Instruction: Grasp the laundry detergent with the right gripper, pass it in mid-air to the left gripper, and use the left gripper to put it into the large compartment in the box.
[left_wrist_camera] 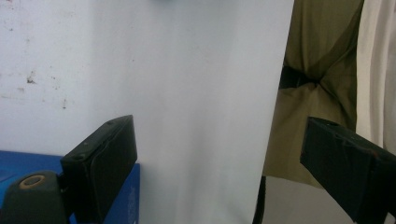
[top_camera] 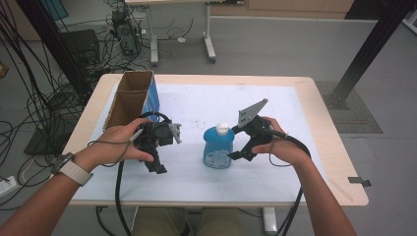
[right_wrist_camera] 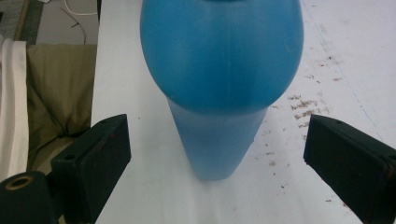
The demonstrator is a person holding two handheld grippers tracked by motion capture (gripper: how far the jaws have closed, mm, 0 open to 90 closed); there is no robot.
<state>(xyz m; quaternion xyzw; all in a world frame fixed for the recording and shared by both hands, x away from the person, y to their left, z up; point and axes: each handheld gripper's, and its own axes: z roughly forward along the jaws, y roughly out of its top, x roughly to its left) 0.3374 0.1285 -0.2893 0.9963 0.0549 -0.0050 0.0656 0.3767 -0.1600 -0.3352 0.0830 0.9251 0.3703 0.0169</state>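
Centrally on the desk (top_camera: 314, 147), a blue bottle (top_camera: 218, 147) is flanked by the right gripper (top_camera: 235, 156), fingers (right_wrist_camera: 93, 158) spread wide, nothing gripped. The left gripper (top_camera: 158, 164) is angled downward, open and empty. The bottle's cap is cropped in the right gripper view.

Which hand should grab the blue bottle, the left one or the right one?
Probably the right. The right gripper has its open jaws facing the blue plastic bottle with a white cap, close beside it. The left gripper points down at the white table cover, away from the bottle.
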